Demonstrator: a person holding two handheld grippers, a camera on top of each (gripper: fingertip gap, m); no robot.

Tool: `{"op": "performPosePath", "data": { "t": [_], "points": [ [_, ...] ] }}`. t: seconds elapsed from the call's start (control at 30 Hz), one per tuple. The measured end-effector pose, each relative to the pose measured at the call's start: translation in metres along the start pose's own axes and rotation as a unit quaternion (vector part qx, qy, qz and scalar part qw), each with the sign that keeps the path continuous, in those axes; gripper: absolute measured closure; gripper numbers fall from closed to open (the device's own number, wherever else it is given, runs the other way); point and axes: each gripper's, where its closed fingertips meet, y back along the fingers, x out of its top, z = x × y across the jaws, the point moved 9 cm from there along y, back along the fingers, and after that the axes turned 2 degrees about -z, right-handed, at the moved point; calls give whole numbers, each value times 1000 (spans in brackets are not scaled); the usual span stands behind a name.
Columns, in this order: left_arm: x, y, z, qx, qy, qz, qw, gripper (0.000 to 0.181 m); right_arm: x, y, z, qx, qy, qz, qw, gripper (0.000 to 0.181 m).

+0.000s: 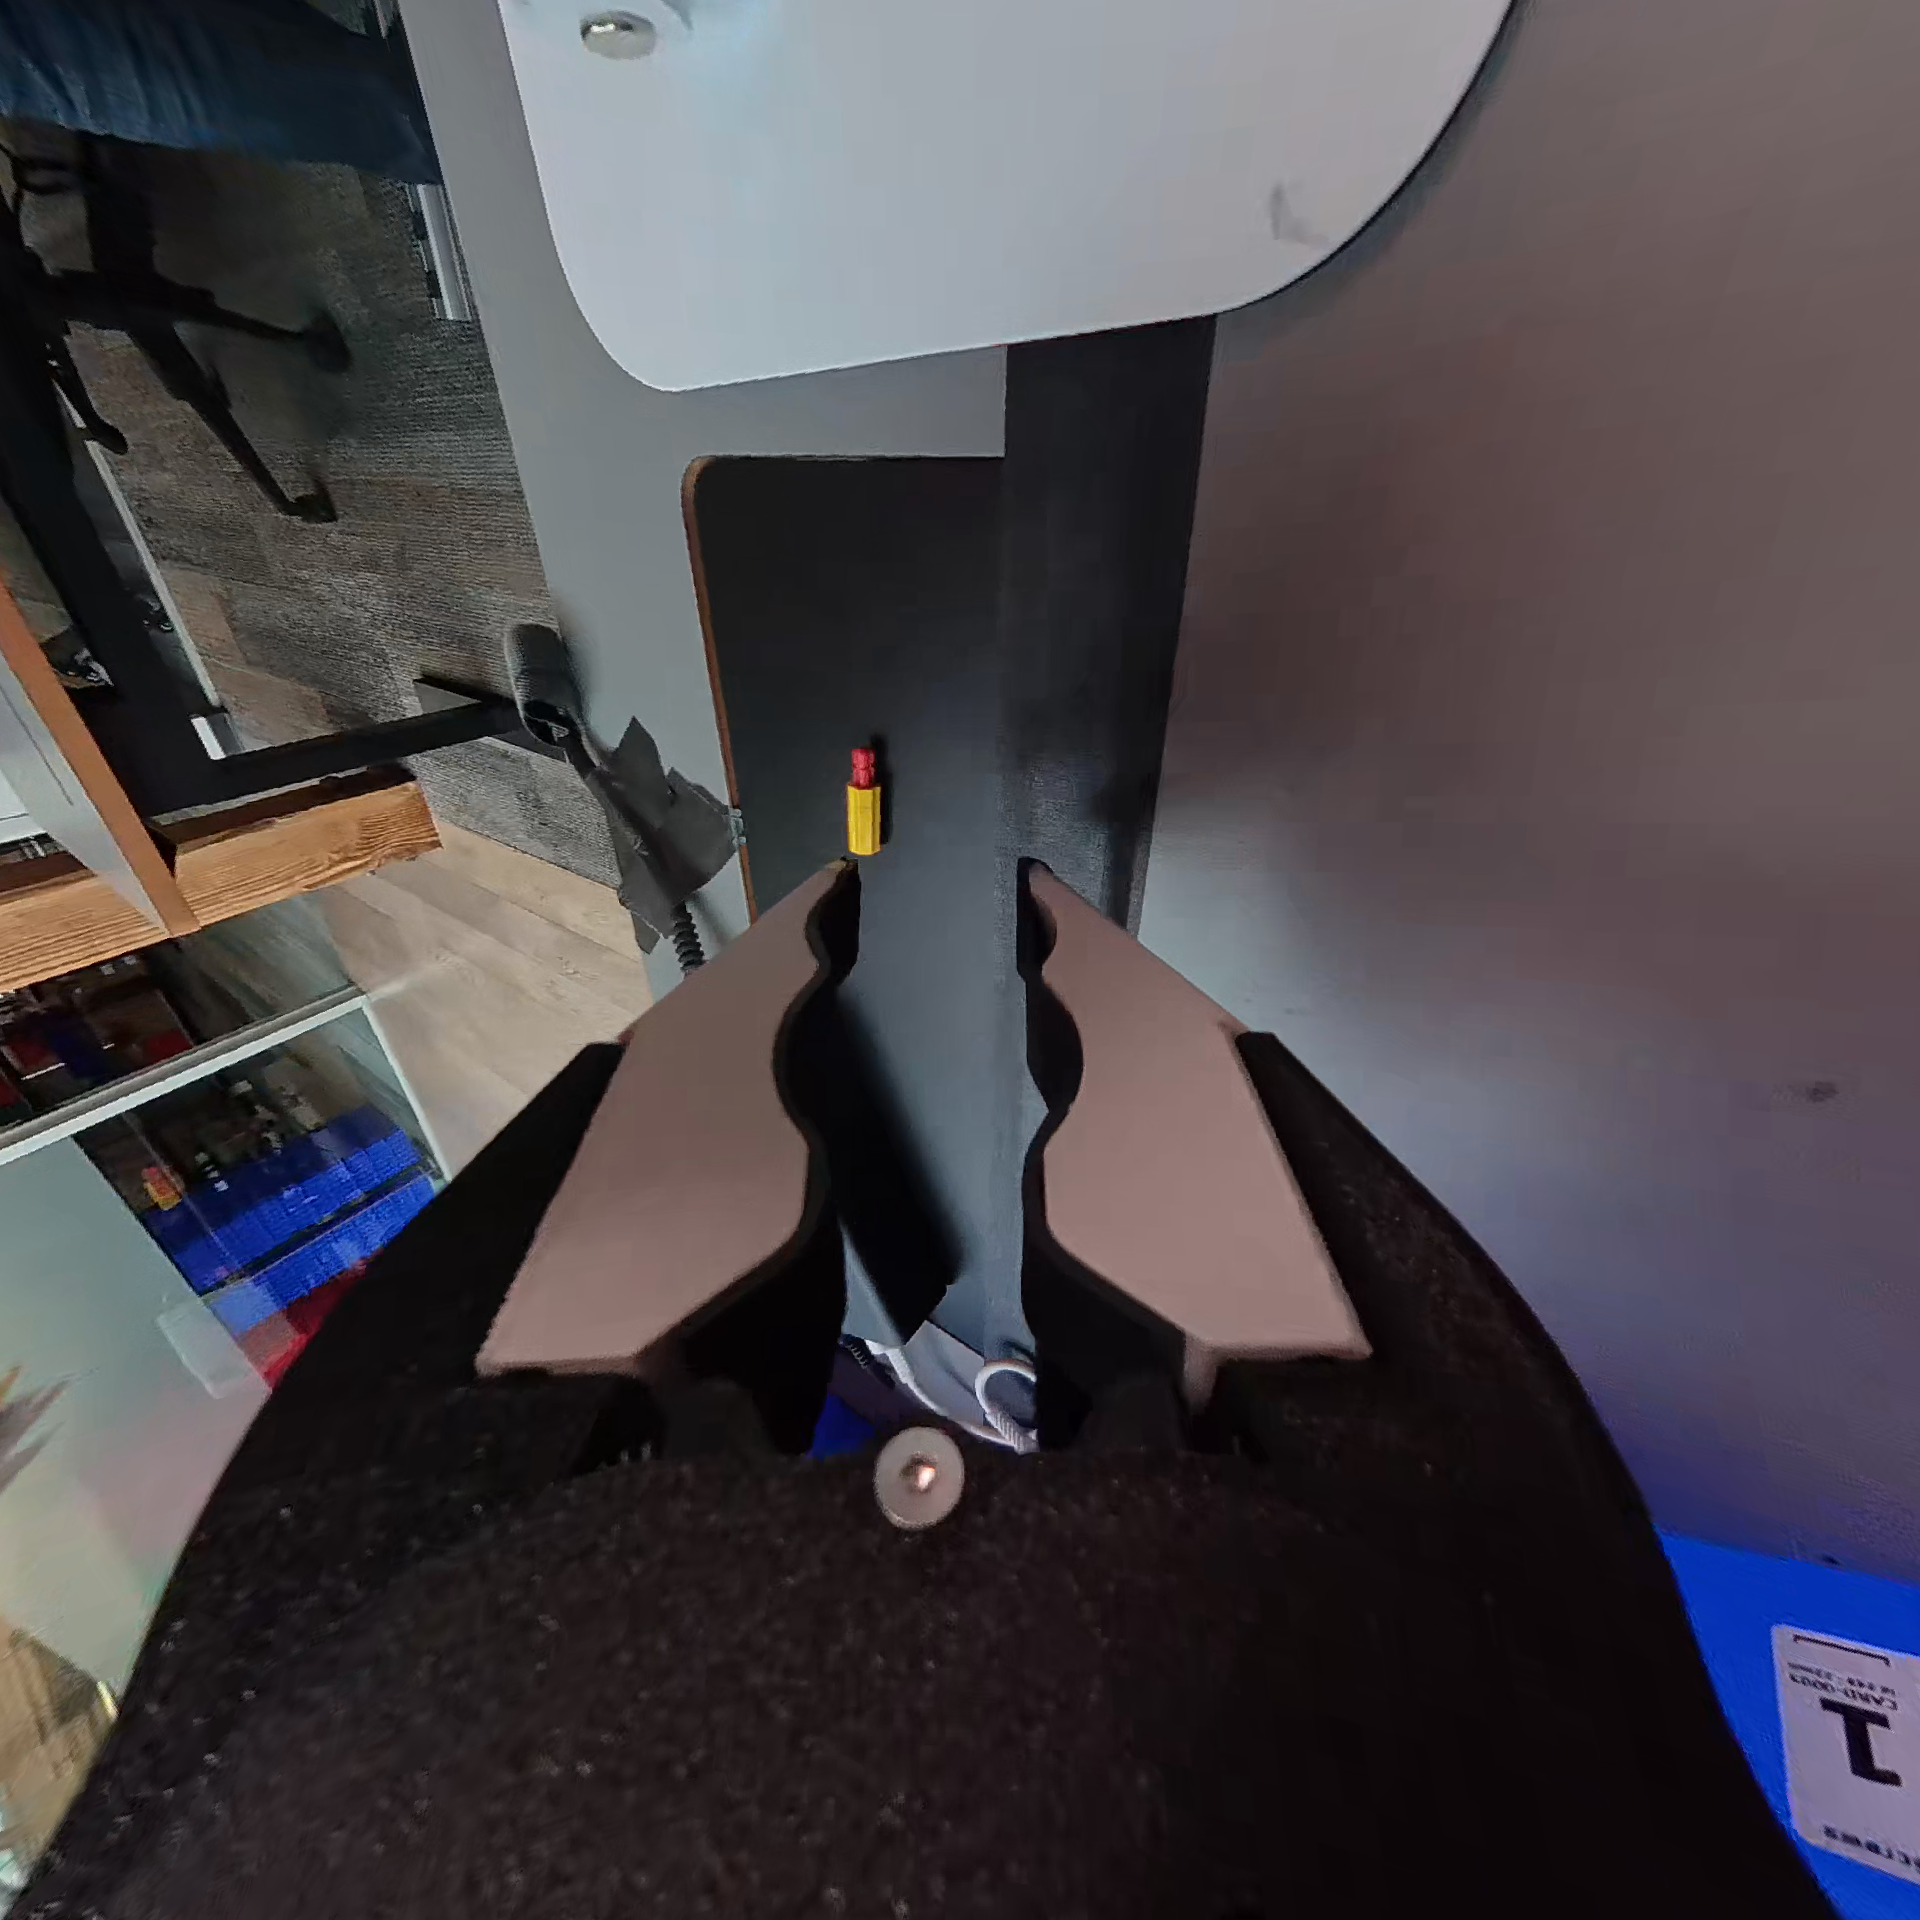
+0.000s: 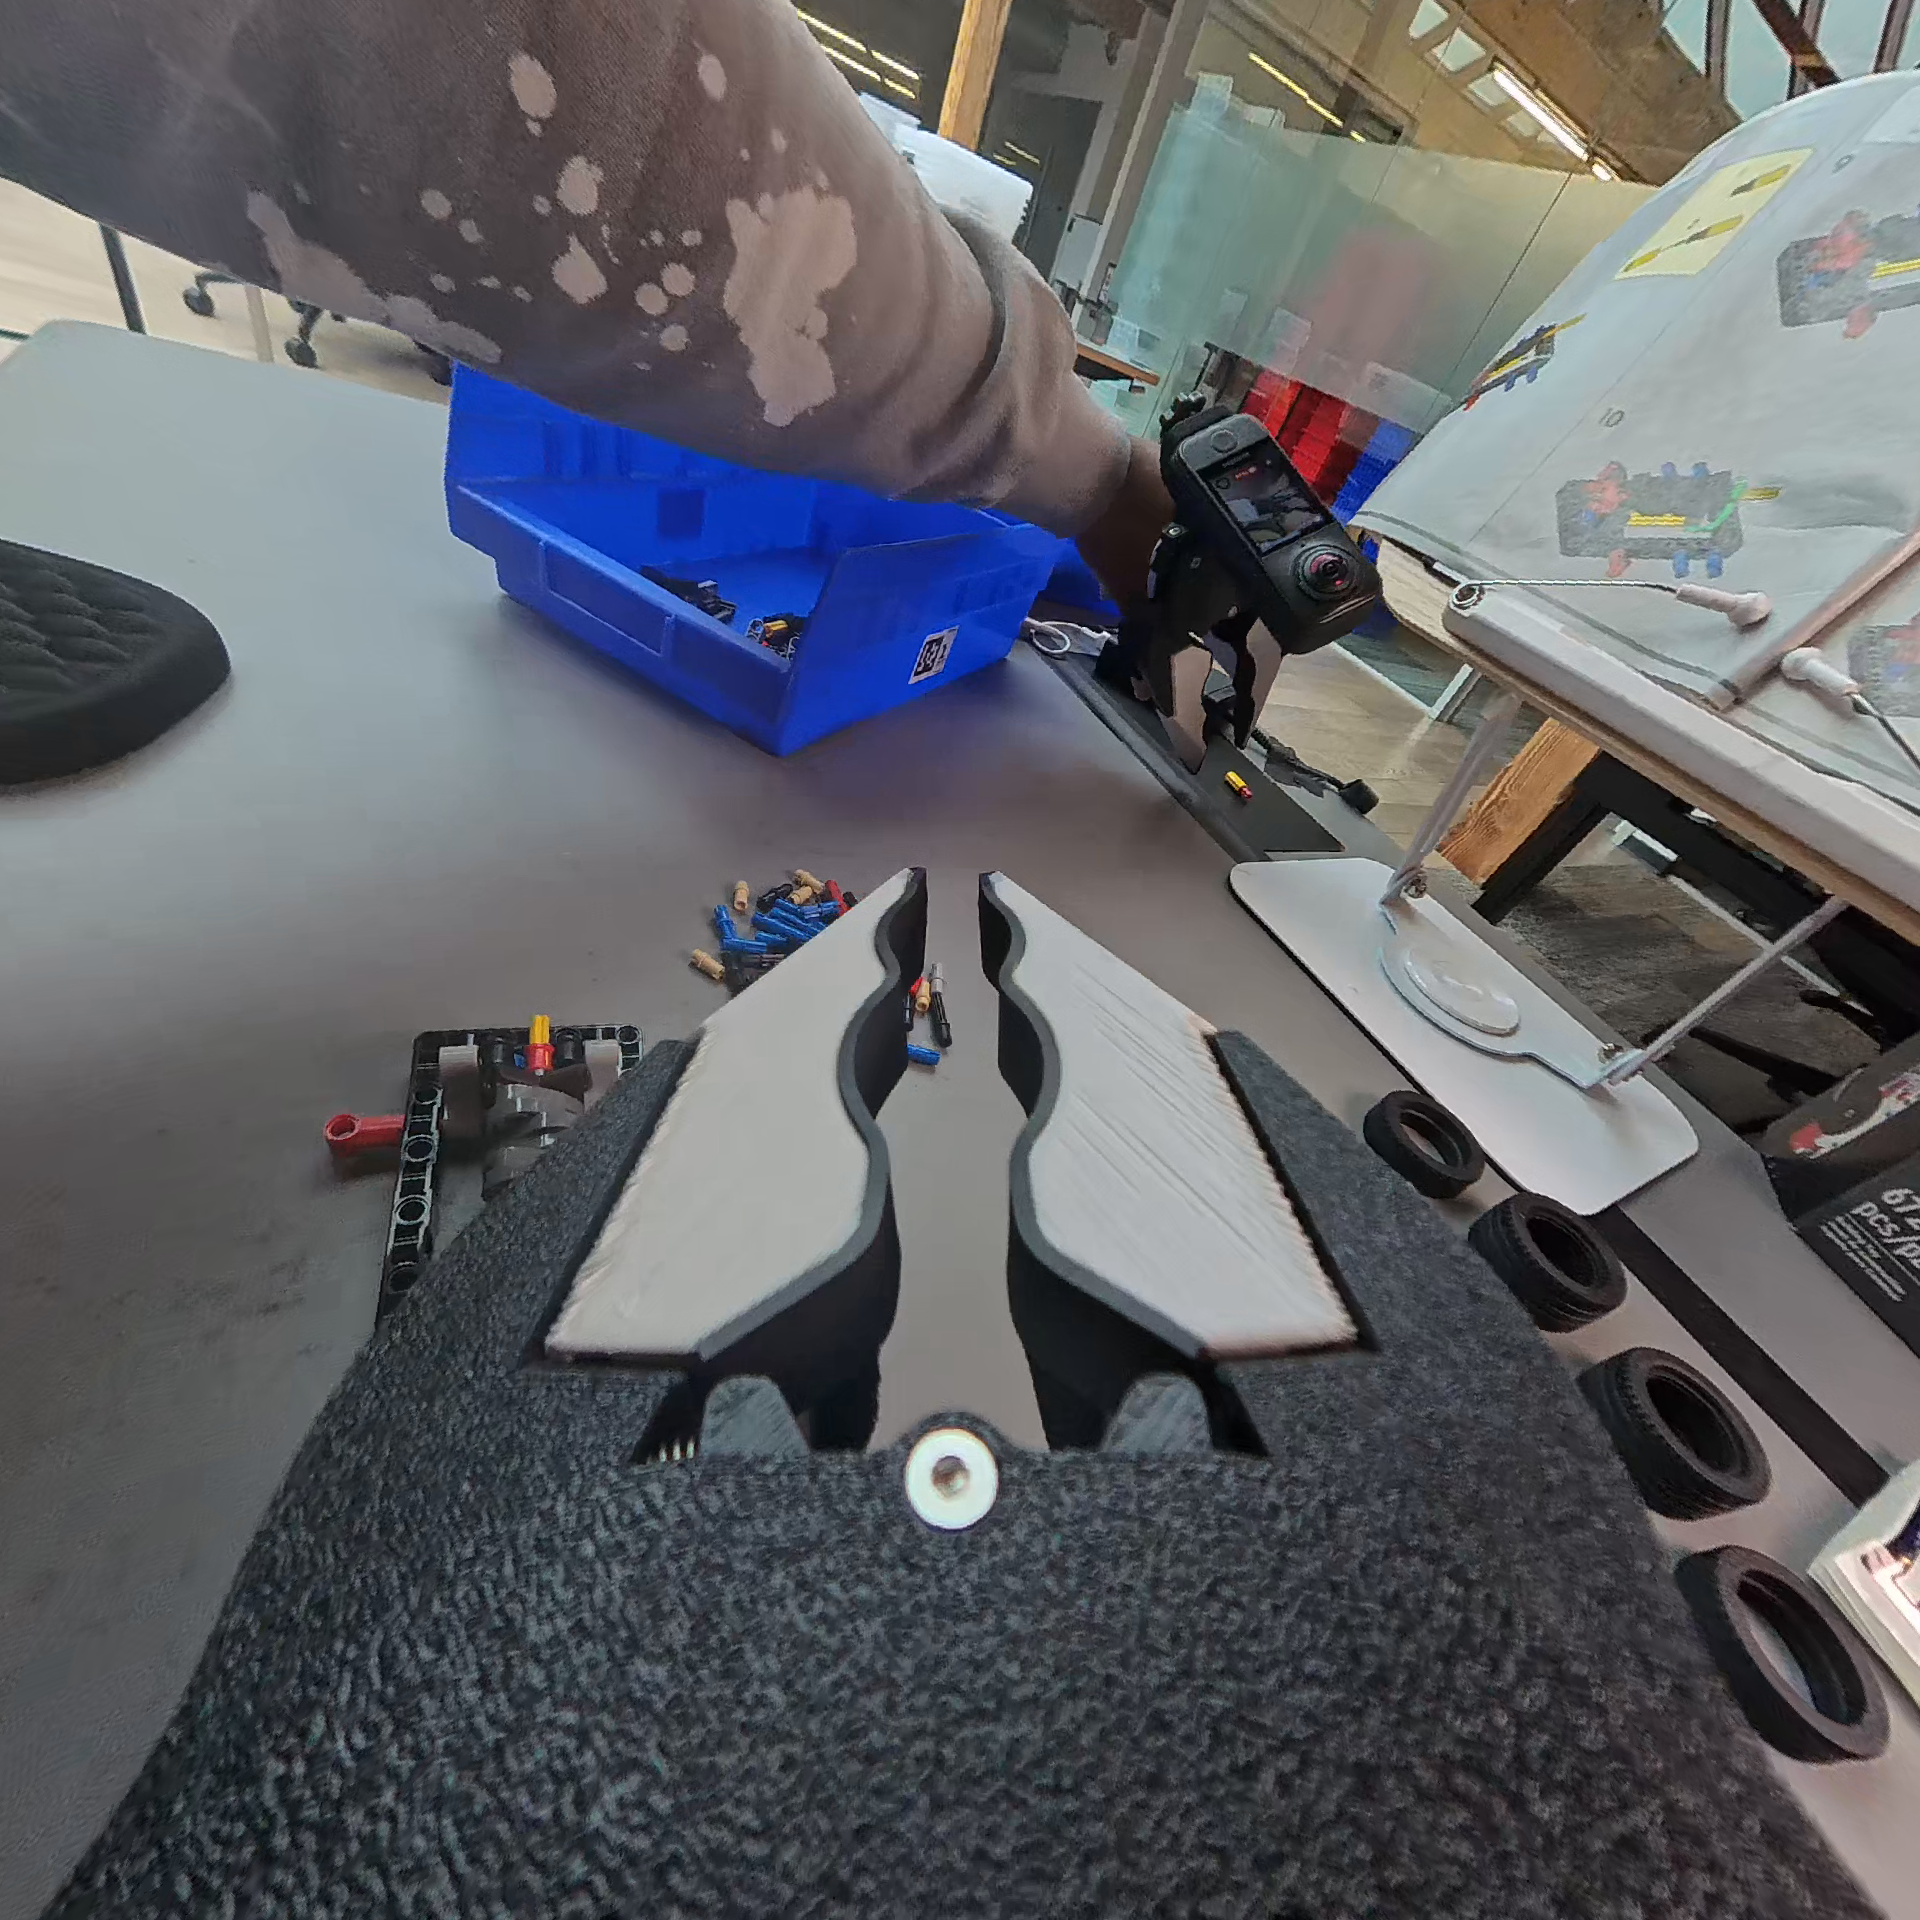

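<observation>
The grey table (image 2: 312, 831) carried everything, and a person's spattered sleeve (image 2: 623, 208) reached across it to the far edge. A blue bin (image 2: 623, 582) sat tilted beneath that sleeve, with small parts loose inside it. To the right stood a white stand base (image 2: 1340, 966) bearing a tilted board with a printed sheet (image 2: 1683, 364). A black panel (image 1: 862, 623) lay along the table's far edge, just beyond the base.

The right gripper (image 2: 953, 883) hovered low over the table centre, its jaws parted by a narrow gap and holding nothing. A partly built black frame (image 2: 499, 1101) with a red piece and a yellow pin lay beside its left finger. Four black tyres (image 2: 1548, 1273) lined up along its right side. A scatter of blue, tan and black pins (image 2: 779, 925) lay just ahead of its tips, a few showing between the fingers.

The left gripper (image 1: 940, 873) hung over the black panel with its jaws spread and empty. A small yellow-and-red peg (image 1: 863, 805) lay on that panel just past the tip of its left finger, seemingly not touching it.
</observation>
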Motion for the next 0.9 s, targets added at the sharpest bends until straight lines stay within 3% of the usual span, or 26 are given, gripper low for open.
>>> {"op": "performPosePath", "data": {
  "t": [0.27, 0.53, 0.67, 0.9],
  "points": [
    [-11, -22, -23, -25, -2, 26, 999, 157, -4, 1, 5, -2, 0, -6, 1000, 172],
    [-2, -30, -32, -72, -21, 94, 993, 163, -15, -4, 8, 9, -21, -20, 1000, 172],
    [-4, -33, -32, -72, -36, 95, 992, 157, -16, -3, 9, 8, -24, -20, 999, 172],
    [-6, -33, -27, -95, -33, 92, 991, 176, -18, -3, 9, 15, -27, -23, 999, 172]
  ]
}}
